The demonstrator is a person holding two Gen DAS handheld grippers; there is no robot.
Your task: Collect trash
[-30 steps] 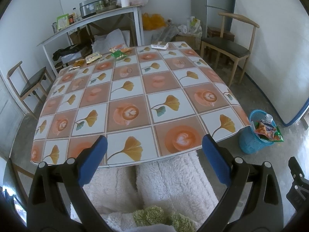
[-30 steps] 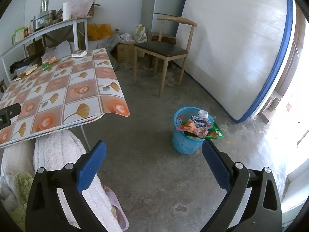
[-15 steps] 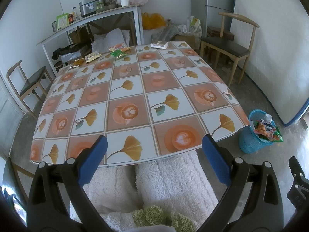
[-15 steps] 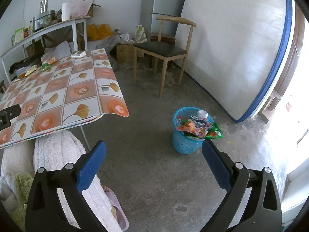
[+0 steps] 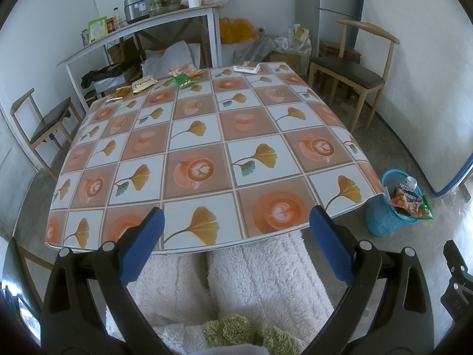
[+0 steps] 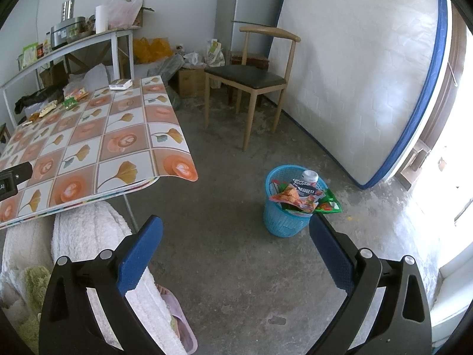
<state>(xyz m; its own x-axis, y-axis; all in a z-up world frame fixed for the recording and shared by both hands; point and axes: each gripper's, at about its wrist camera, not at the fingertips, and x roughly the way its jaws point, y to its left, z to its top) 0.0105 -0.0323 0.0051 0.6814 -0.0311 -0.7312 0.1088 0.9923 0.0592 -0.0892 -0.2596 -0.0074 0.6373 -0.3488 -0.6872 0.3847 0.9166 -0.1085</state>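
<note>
A bench (image 5: 207, 136) under a ginkgo-leaf cloth fills the concrete-floored room ahead of the left tongs (image 5: 236, 222), whose jaws stand apart and empty. Crinkled snack wrappers (image 5: 183, 78) lie at its far edge. Just beyond the right tongs (image 6: 236, 230), likewise apart, a blue basket (image 6: 282, 222) brims with wrappers and a bottle.

L wrist: above near edge of counter (image 5: 207, 136), facing 12 across it.
R wrist: off counter's right, facing floor, bin (image 6: 285, 219) near, 1 o'clock.
Shared: counter, bin, chair (image 6: 251, 82).
</note>
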